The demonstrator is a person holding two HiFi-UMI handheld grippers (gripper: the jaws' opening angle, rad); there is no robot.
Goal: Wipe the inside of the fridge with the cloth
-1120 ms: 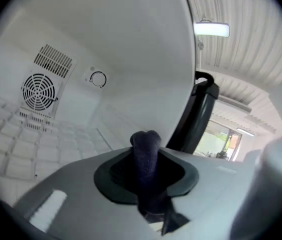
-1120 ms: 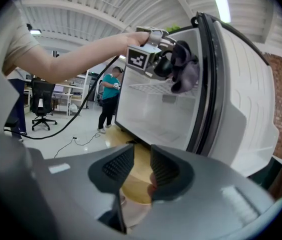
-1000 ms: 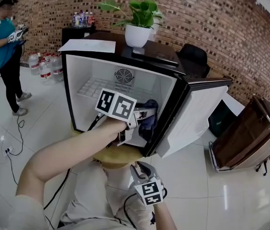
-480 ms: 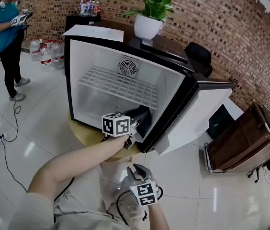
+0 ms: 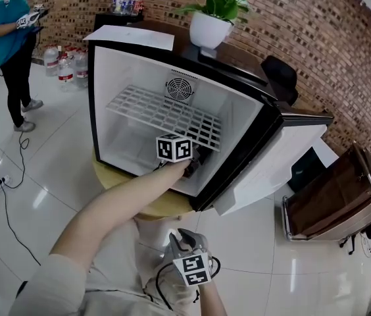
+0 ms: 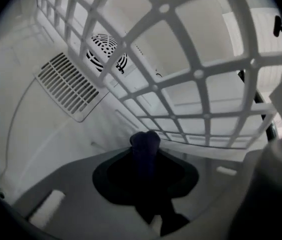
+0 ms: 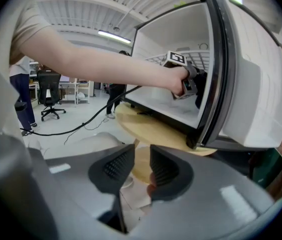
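The small fridge stands open on a round wooden table. My left gripper reaches into its lower compartment, under the white wire shelf. It is shut on a bunched dark cloth, and its jaws have just closed a little further on it. In the left gripper view the cloth sticks up from between the dark jaws of the left gripper, with the shelf overhead and the fan grille on the back wall. My right gripper hangs low over my lap. In its own view the right gripper stands slightly open with nothing between its pads.
The fridge door swings out to the right. A potted plant and a paper sheet lie on top of the fridge. A person in a teal shirt stands at back left near water bottles. A wooden cabinet lies at right.
My left gripper has carried the cloth lower and further right, to below the wire shelf. The right gripper has sunk a little toward my lap.
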